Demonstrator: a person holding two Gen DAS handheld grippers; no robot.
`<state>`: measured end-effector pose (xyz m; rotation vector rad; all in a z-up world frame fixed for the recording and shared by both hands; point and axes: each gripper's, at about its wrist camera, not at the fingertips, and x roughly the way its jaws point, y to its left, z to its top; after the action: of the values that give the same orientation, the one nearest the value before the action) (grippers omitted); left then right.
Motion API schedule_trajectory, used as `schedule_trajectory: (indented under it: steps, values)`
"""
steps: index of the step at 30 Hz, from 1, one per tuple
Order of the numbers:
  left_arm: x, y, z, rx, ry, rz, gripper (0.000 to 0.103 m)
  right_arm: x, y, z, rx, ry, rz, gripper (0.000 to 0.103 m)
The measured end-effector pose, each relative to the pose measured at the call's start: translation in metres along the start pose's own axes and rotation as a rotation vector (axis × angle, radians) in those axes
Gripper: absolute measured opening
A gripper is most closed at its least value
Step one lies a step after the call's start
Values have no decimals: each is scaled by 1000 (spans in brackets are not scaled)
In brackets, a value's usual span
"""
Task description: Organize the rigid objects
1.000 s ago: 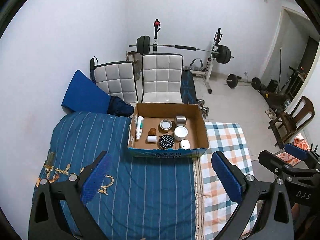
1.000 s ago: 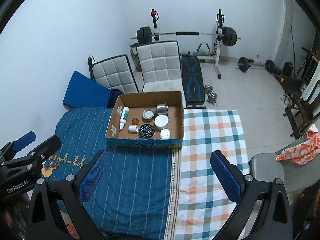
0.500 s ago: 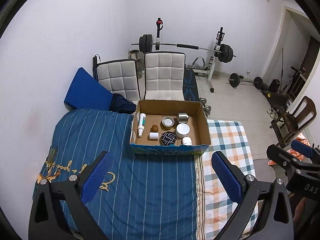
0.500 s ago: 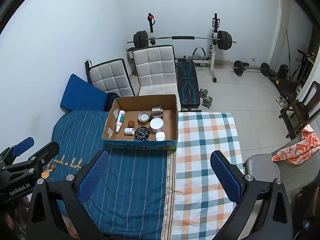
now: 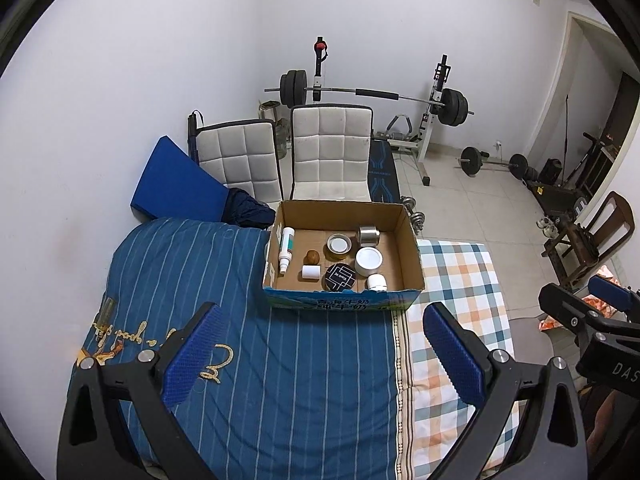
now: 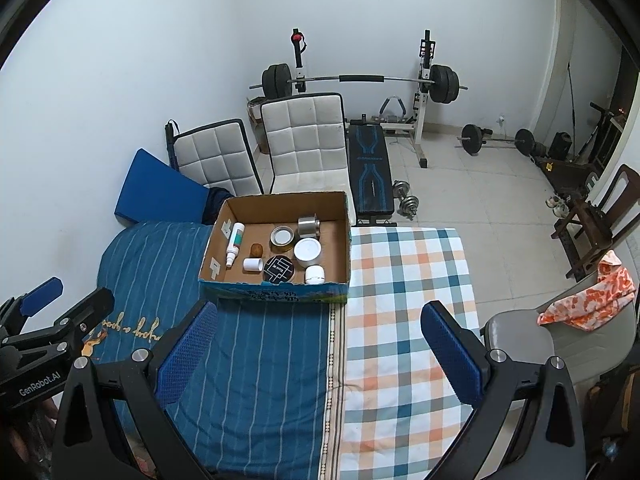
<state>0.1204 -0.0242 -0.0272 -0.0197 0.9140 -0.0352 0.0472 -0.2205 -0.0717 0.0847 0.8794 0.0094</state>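
Note:
A cardboard box stands on the bed at its far end; it also shows in the right wrist view. Inside lie a white spray bottle, a small brown object, a white cylinder, a black round tin, a white jar, a small white jar, a metal lid and a metal cup. My left gripper is open and empty, high above the blue bedspread. My right gripper is open and empty, above the bed.
The bed has a blue striped cover and a checked cover. Two white padded chairs and a blue cushion stand behind the box. A barbell rack, dumbbells and wooden chairs fill the room's right side.
Both grippers have risen and pulled back from the box, so it looks smaller and farther. Both stay open and empty.

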Motion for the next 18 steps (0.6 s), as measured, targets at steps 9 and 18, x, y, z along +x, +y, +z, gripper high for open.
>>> schedule_trajectory:
  steps: [9, 18]
  values:
    - [-1, 2, -2, -8, -30, 10, 103, -2, 0, 3, -8, -14, -14, 103]
    - [1, -2, -1, 2, -29, 3, 103, -4, -2, 5, -11, -21, -33, 103]
